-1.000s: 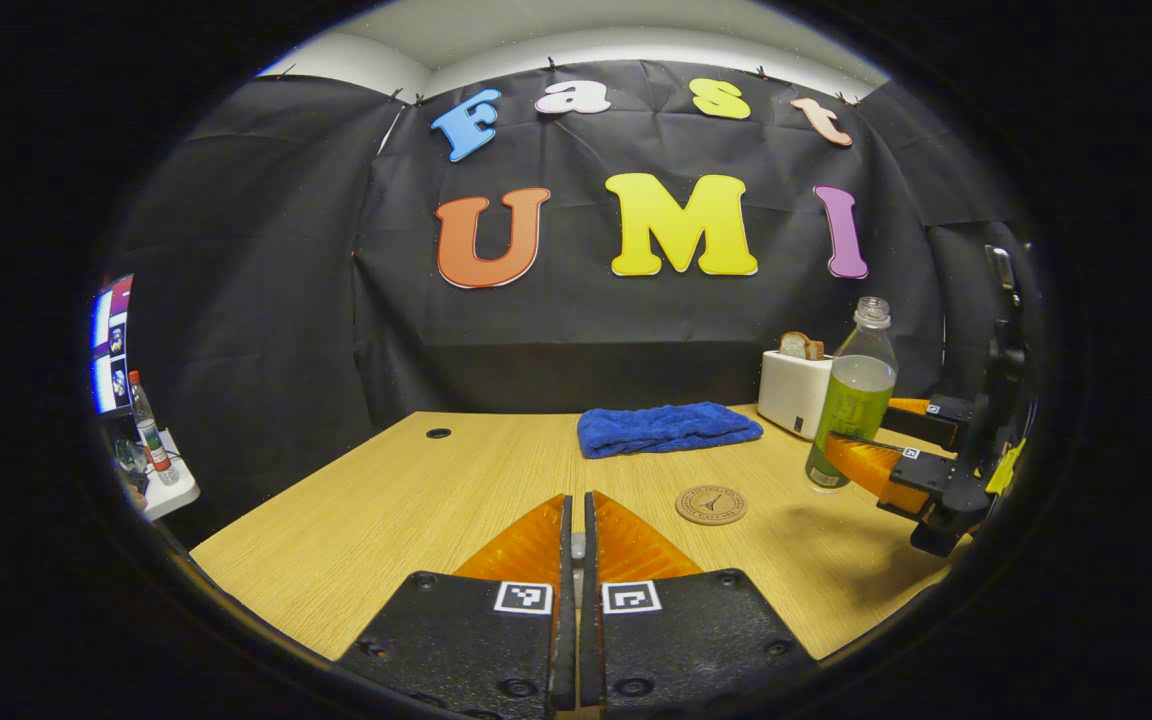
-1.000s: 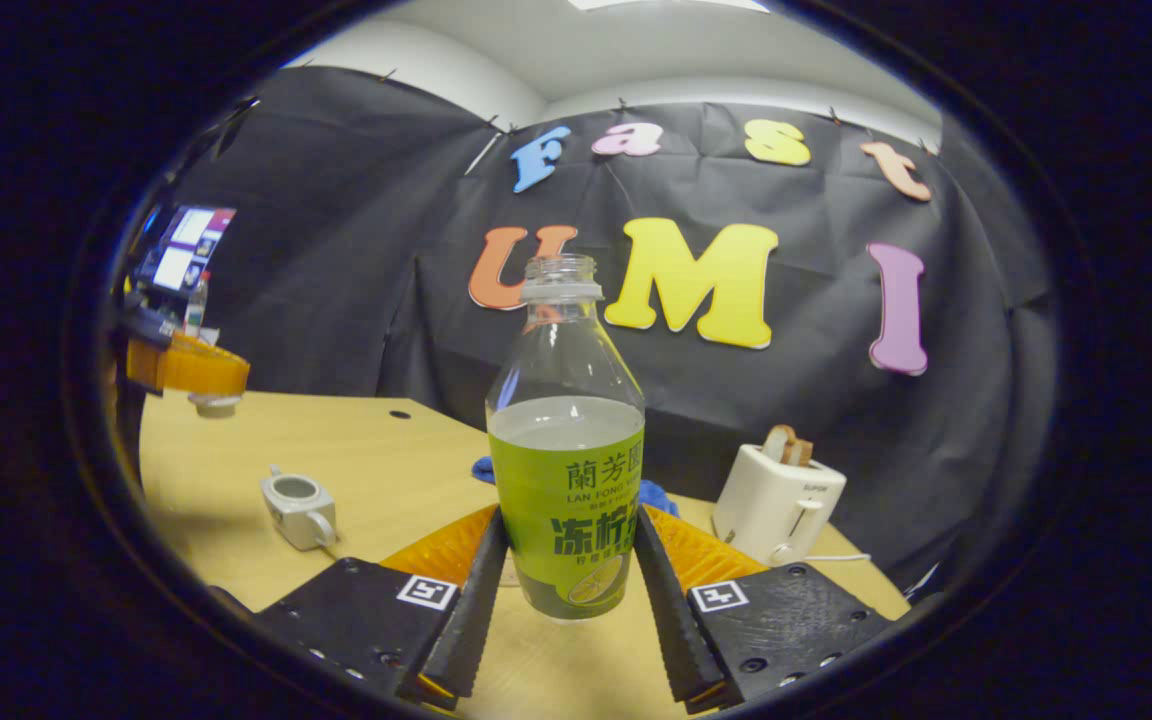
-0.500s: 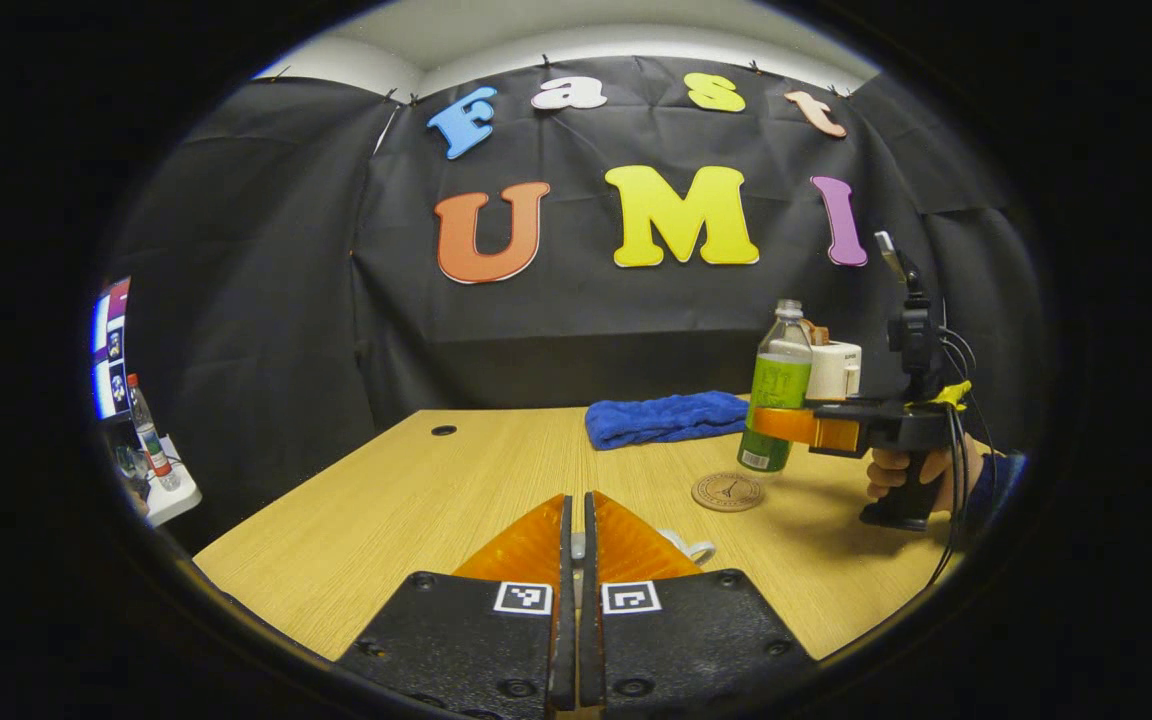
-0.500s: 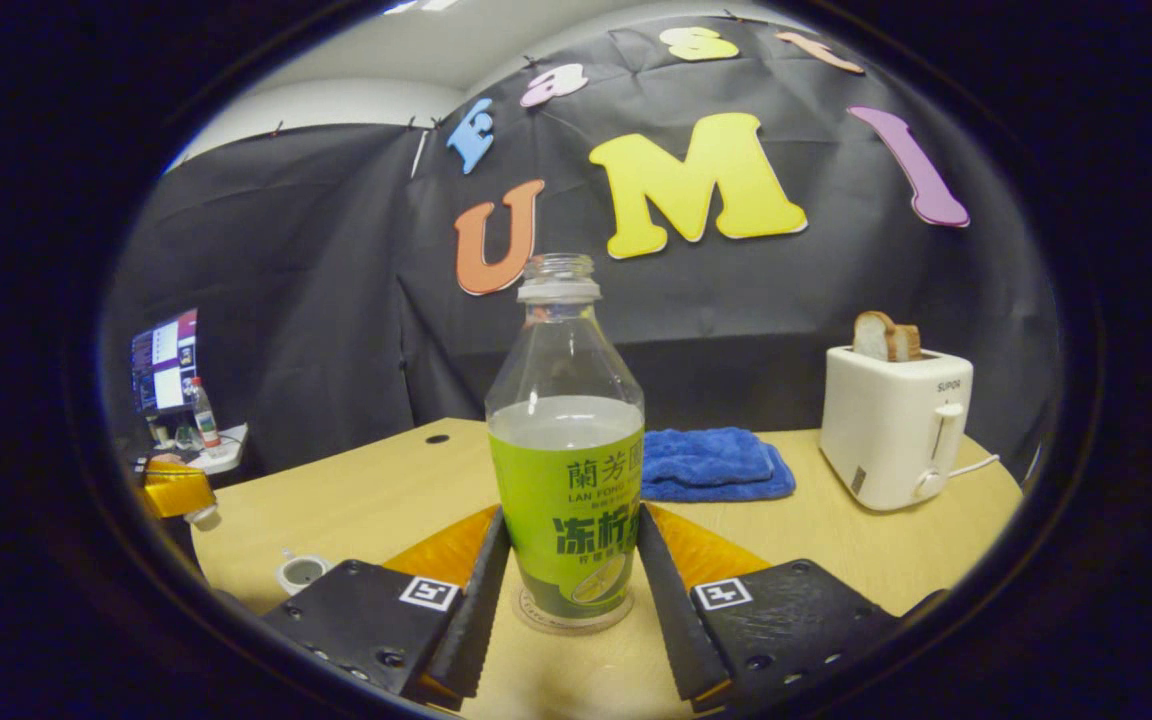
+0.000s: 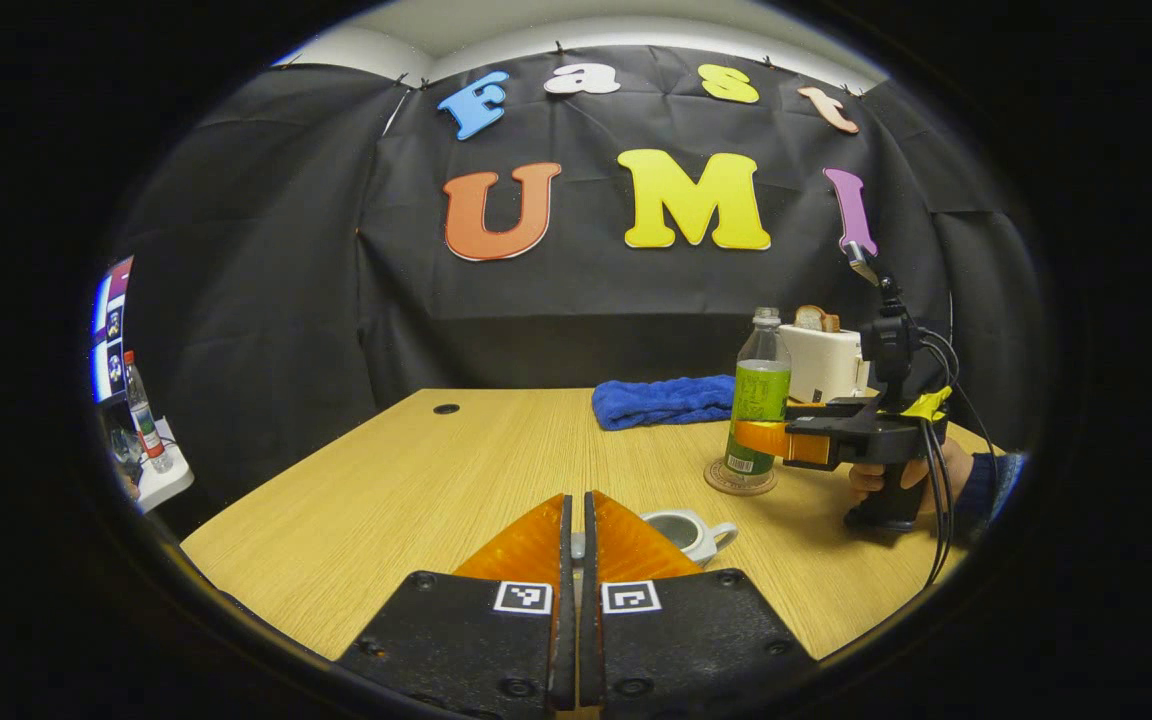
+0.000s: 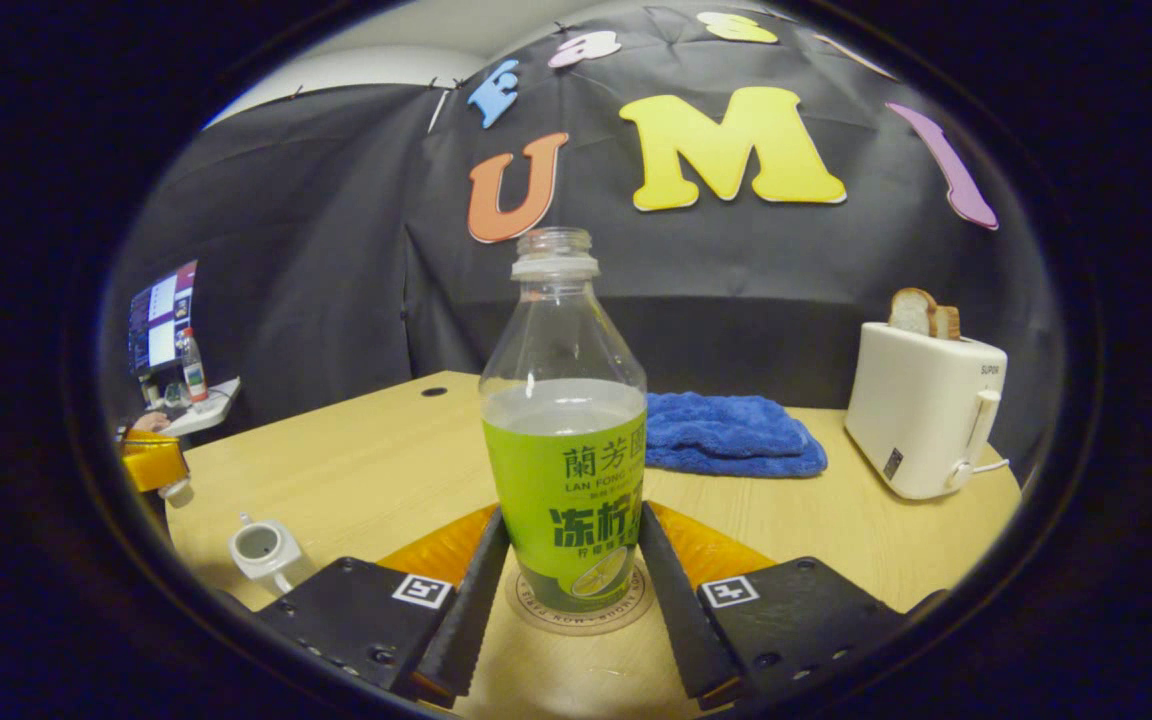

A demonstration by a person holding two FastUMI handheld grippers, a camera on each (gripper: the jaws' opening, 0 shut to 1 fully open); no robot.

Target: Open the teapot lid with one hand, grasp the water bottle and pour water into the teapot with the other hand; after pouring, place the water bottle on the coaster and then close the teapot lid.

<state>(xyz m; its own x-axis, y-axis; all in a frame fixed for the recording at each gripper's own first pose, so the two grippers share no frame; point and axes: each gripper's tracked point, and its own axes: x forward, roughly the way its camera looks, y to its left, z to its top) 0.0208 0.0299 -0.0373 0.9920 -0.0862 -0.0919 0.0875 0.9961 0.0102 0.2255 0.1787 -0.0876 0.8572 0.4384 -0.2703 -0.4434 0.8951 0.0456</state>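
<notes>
My right tongs clamp the water bottle, upright on the coaster; left tongs pinch the lid, teapot open on the bench

We are looking at a light wooden table carrying an open white teapot, a round coaster under the water bottle, a blue towel and a white toaster.
</notes>
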